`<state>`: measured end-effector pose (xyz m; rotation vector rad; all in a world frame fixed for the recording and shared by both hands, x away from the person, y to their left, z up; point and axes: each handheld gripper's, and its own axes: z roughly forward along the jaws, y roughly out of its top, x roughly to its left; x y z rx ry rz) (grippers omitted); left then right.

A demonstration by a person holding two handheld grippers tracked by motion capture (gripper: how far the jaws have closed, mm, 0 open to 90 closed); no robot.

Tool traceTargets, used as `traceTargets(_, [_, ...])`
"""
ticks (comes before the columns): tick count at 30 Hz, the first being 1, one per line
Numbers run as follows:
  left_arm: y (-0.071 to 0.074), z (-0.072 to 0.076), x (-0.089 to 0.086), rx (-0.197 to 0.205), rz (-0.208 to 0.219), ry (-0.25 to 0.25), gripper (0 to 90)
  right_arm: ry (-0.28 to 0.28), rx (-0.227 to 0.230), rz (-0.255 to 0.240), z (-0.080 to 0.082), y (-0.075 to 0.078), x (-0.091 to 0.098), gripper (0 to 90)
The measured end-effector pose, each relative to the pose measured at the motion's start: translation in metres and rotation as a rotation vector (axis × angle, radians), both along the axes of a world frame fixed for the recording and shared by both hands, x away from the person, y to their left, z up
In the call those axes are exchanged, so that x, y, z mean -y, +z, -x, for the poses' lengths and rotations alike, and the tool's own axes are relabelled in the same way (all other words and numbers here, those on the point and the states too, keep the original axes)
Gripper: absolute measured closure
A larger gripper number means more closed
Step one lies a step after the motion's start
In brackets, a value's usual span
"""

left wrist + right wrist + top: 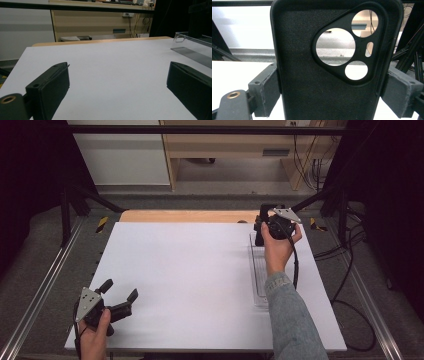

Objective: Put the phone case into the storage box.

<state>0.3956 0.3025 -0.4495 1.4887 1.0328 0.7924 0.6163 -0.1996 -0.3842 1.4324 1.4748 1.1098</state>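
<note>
White table [190, 280]; wooden cabinet [240, 145] beyond; cables [310, 165] on floor.

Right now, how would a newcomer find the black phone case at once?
Look at the white table, far right edge, above the clear tray. There the right gripper clamps the black phone case upright. Its triangular camera opening with round holes sets it apart.

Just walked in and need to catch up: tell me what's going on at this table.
A person works at a white-topped table with a hand-held gripper in each hand. The right gripper is shut on a black, soft-lined phone case with a triangular camera cutout, holding it upright above the far end of a clear plastic tray at the table's right side. The left gripper rests open near the front left corner, holding nothing.
</note>
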Motion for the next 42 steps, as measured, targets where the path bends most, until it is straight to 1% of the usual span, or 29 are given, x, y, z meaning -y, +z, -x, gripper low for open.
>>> traceTargets(4, [0.000,0.000,-0.001,0.001,0.006,-0.002,4.7,0.009,0.005,-0.005,-0.002,-0.002,0.000,13.8])
traceTargets(6, [0.000,0.000,-0.001,0.002,0.009,-0.001,4.7,0.015,0.010,0.006,-0.003,-0.004,0.001,13.7])
traceTargets(8, [-0.001,0.000,-0.002,0.000,0.008,0.000,4.7,0.017,0.005,0.012,-0.004,-0.007,0.002,13.6])
traceTargets(12, [-0.001,0.000,-0.001,0.003,0.005,0.004,4.7,0.018,0.004,0.007,-0.007,-0.012,0.002,13.7])
traceTargets(14, [-0.001,-0.001,-0.001,0.002,0.003,0.004,4.7,0.017,0.003,0.003,-0.008,-0.015,0.001,13.6])
traceTargets(21, [-0.001,-0.001,-0.001,0.002,0.007,0.001,4.7,0.022,-0.008,0.013,-0.012,-0.024,-0.004,13.6])
traceTargets(33, [-0.001,-0.001,-0.001,0.003,0.008,0.000,4.7,0.022,-0.016,0.009,-0.017,-0.031,-0.010,13.6])
traceTargets(42, [-0.001,-0.001,-0.001,0.003,0.008,-0.001,4.7,0.022,-0.023,0.009,-0.019,-0.034,-0.009,13.5])
